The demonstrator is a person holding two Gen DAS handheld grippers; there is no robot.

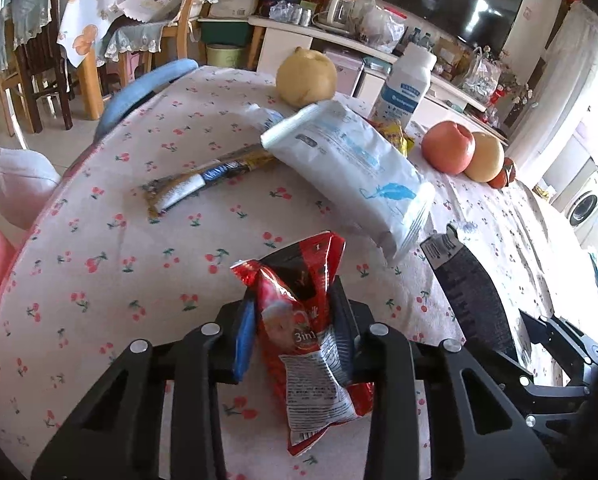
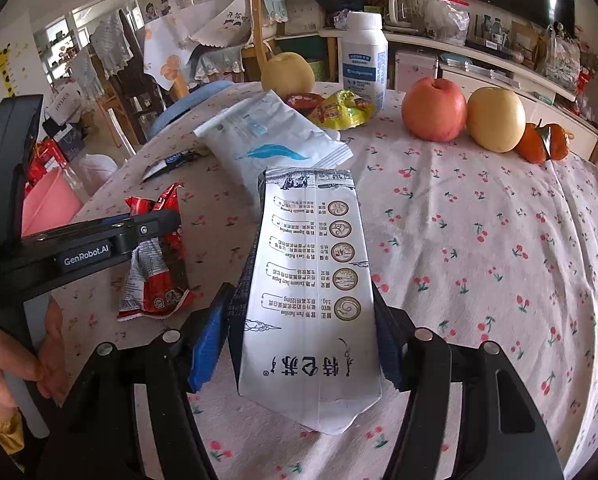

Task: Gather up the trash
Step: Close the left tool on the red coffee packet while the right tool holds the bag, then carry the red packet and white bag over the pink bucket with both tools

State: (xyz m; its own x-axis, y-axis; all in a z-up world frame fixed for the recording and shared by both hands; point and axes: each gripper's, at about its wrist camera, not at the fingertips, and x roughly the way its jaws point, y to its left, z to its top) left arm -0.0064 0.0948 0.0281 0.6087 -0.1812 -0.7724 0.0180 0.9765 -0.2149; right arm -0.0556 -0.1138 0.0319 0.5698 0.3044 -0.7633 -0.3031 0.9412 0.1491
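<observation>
Both grippers are loaded: the left gripper [image 1: 295,320] pinches a red 3-in-1 sachet [image 1: 311,344] narrowly, its long axis running along the fingers, and the right gripper [image 2: 303,316] clasps a flattened milk carton [image 2: 311,292] the same way. Of the loose trash, the white feather-print wrapper [image 1: 351,168] lies just ahead of the left gripper, its length slanting across; the left is nearer.

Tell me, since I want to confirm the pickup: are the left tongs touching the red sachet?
Touching. In the left wrist view the left tongs have both fingers pressed against the crumpled red sachet, pinching it between them.
</observation>
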